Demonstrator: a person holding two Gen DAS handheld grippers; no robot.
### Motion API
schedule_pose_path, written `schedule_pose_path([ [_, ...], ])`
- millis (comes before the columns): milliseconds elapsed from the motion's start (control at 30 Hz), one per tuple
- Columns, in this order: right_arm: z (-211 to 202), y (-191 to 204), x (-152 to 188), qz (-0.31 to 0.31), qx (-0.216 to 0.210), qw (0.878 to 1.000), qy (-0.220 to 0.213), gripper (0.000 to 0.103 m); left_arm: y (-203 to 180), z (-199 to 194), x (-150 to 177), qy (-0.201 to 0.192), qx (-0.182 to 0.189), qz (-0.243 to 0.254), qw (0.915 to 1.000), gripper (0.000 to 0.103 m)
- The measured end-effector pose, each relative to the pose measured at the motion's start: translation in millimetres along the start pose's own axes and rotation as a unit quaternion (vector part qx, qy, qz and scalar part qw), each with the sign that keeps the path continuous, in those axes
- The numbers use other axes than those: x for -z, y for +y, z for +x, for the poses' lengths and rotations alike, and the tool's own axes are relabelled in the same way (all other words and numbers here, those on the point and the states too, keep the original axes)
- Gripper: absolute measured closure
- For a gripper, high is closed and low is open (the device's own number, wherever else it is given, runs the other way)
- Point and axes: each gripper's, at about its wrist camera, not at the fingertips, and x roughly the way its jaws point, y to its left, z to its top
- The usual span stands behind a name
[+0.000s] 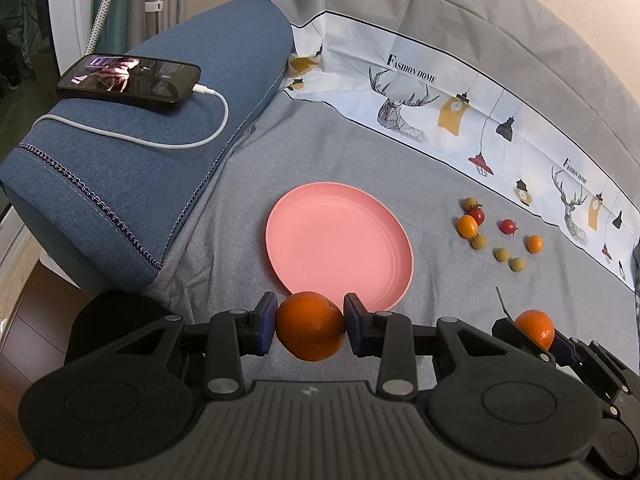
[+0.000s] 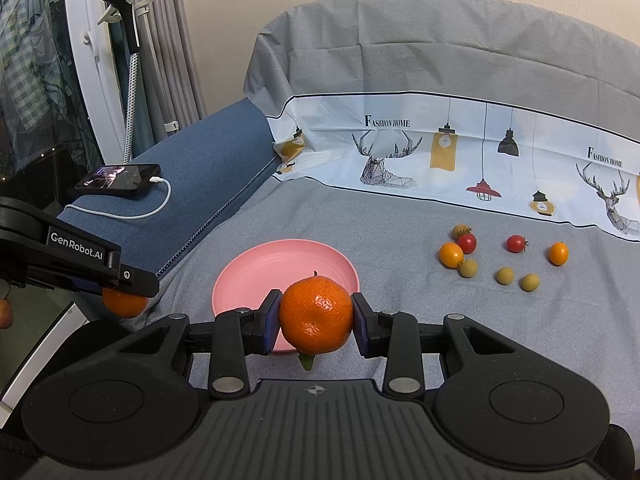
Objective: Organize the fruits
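Right gripper (image 2: pixel 316 320) clamps mandarin (image 2: pixel 316 312) above pink plate (image 2: pixel 256 268).

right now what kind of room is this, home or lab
Most likely a home living room. A sofa draped in grey cloth serves as the work surface, a phone charges on its blue armrest, and curtains hang behind.

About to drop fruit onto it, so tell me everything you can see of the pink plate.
The pink plate is round and shallow, matte like plastic, with concentric ridges inside a low raised rim. It lies flat and empty on the grey cloth, left of the scattered small fruits. Nothing visibly touches it; its near edge is hidden behind the held mandarins.
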Motion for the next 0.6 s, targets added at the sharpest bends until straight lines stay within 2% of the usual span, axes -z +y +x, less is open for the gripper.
schedule_pose_path([
  [600, 0.1, -0.2, 0.2, 0.001, -0.001, 1.0, 0.0, 0.065, -1.1, 0.5, 0.6, 0.001, 0.0, 0.0, 1.0, 0.063],
])
